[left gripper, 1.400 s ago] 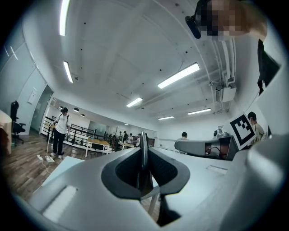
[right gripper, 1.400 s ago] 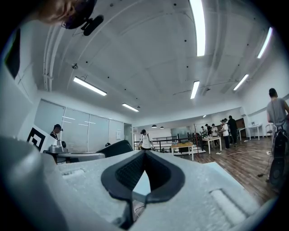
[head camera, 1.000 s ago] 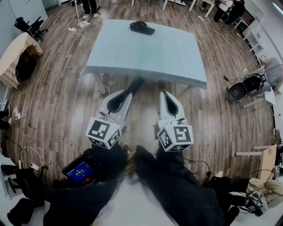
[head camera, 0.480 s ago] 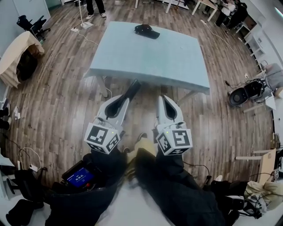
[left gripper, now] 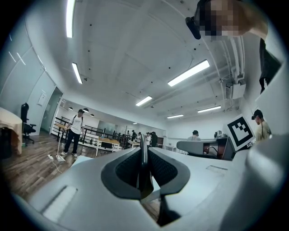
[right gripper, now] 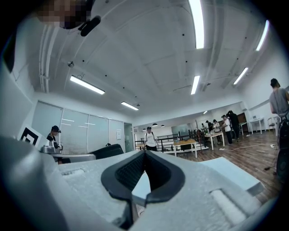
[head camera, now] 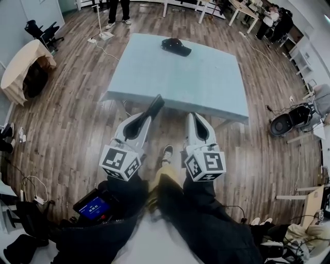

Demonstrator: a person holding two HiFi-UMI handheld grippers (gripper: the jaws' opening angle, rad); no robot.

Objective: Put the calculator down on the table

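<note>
Between the jaws of my left gripper [head camera: 148,117] sits the calculator [head camera: 157,104], a thin dark slab standing on edge. The left gripper view shows it edge-on, with both dark pads clamped flat against its faces and its far end sticking out past the jaw tips. Seen from the head view, that far end just meets the near edge of the desk [head camera: 206,85], while the rest of the slab and the gripper hang over the wooden floor [head camera: 77,124] on my side of the desk. The calculator does not rest on the desk top.

Just beside it, also short of the desk's near edge, is my right gripper [head camera: 192,117]. Its jaws are closed together with nothing between them, the tips meeting in a point in the right gripper view. Both grippers point level toward the desk, side by side and apart from each other.

On the desk's far side lies a black cap [head camera: 176,47], well apart from the calculator. Below the desk's near edge, between the two grippers, one shoe [head camera: 166,152] shows on the floor. Left of the desk stand a cloth-covered round table [head camera: 23,64] and an office chair [head camera: 44,32]. Beyond the desk's far edge I see a person's legs [head camera: 117,11].
</note>
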